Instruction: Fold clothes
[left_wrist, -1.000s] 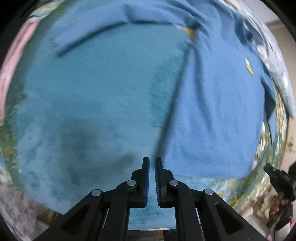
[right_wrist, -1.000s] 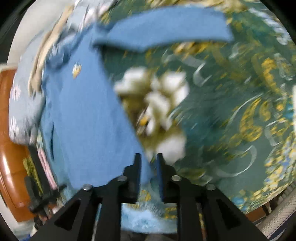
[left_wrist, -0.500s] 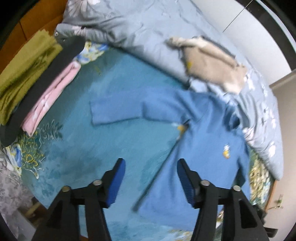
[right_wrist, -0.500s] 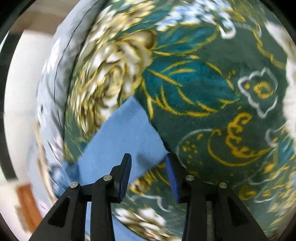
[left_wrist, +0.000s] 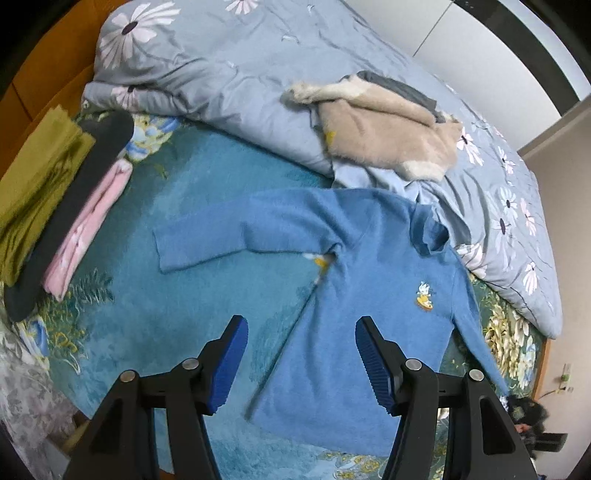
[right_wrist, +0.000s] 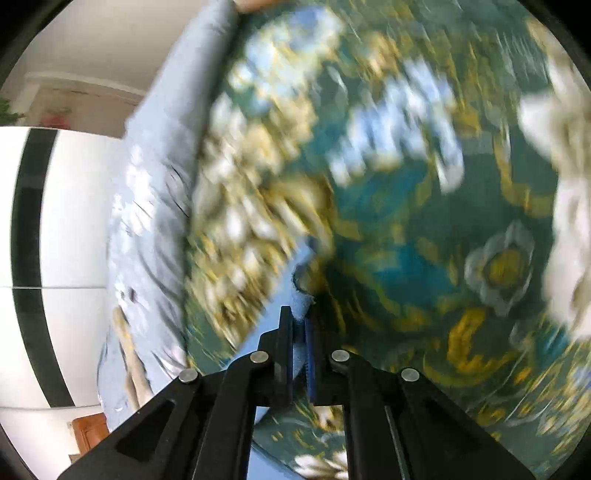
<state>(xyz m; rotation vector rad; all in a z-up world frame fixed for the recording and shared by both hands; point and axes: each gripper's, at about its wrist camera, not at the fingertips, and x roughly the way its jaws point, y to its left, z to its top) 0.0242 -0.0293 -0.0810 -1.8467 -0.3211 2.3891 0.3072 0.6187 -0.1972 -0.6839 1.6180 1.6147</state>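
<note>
Blue knit, the sweater lies face up on the teal flowered bedspread, its small duck badge showing on the chest. One sleeve stretches flat toward the folded stack, its cuff edge squared off with bare bedspread beyond it; the other sleeve runs down the far side toward the bed's edge. The left gripper hangs above the hem with its jaws spread and nothing between them, broad open bedspread beneath. The right gripper is clamped on a bit of blue sweater cloth, though that view is badly smeared. Past the collar, a flowered grey-blue duvet is heaped with a beige garment on top. Olive, dark and pink folded clothes sit beside the outstretched cuff.
</note>
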